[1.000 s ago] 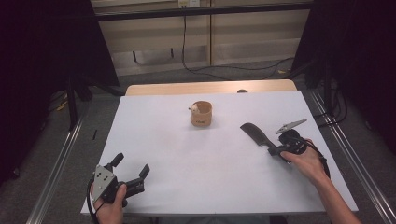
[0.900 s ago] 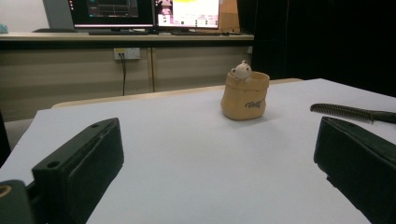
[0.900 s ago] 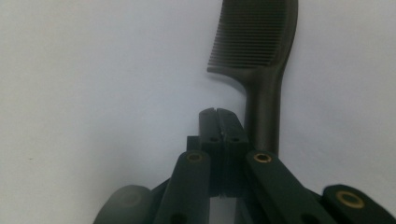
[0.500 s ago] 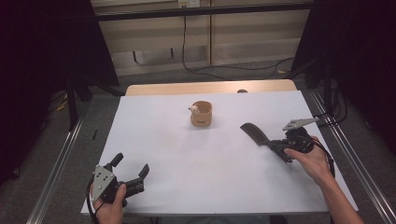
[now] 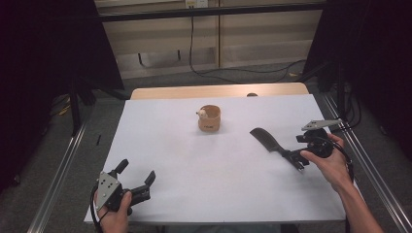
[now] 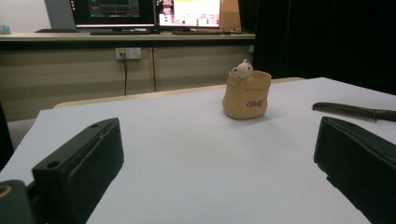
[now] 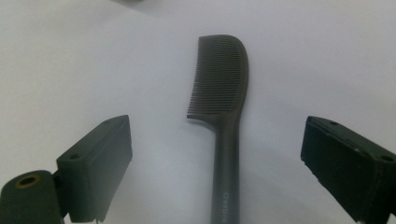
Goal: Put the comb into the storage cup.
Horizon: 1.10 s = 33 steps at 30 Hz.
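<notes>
A black comb (image 5: 266,138) lies flat on the white table (image 5: 194,160), at the right. My right gripper (image 5: 297,162) is at the comb's handle end, lifted a little above it. In the right gripper view the comb (image 7: 223,88) runs up between the jaws of my right gripper (image 7: 215,137). The jaws have just been opening and now stand wide, touching nothing. A tan pouch (image 5: 210,120) with a small white toy (image 5: 201,113) in it stands at the middle back. My left gripper (image 5: 137,173) rests open at the front left, facing the pouch (image 6: 246,95).
Metal rails (image 5: 58,165) run along both sides of the table. A wooden strip (image 5: 218,91) borders its far edge. Monitors (image 6: 187,11) stand on a desk behind, and a cable hangs down the back wall.
My right gripper was shut on the comb's handle. It has since opened and drawn back to the right and slightly up, leaving the comb on the table. The left gripper has stayed still.
</notes>
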Tool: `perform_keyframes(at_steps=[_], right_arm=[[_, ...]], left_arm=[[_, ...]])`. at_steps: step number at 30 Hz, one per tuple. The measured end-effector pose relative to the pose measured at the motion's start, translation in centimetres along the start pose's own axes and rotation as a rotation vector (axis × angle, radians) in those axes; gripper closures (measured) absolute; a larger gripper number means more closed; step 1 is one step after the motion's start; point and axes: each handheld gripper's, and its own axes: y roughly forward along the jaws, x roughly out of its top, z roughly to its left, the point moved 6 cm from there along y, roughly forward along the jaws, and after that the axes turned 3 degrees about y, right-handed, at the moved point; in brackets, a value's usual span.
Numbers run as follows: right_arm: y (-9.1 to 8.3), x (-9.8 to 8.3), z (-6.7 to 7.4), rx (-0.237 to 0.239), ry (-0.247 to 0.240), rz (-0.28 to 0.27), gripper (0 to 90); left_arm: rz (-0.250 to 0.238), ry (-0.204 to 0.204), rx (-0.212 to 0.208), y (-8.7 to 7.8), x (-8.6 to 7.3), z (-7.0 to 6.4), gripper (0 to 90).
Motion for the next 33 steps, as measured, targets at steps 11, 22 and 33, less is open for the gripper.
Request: perform_keyframes(at_steps=[11, 22, 33], right_arm=[[0.1, 0.3, -0.7, -0.001, 0.033, -0.009, 14.3], [1.4, 0.8, -0.6, 0.064, 0.026, 0.214, 10.5], [3.6, 1.0, -0.4, 0.059, 0.0, 0.425, 32.7]], left_arm=[[-0.001, 0.004, 0.002, 0.1, 0.0, 0.0, 1.6], [0.003, 0.002, 0.0, 0.3, 0.0, -0.1, 1.7], [0.001, 0.004, -0.002, 0.3, 0.0, -0.1, 1.7]])
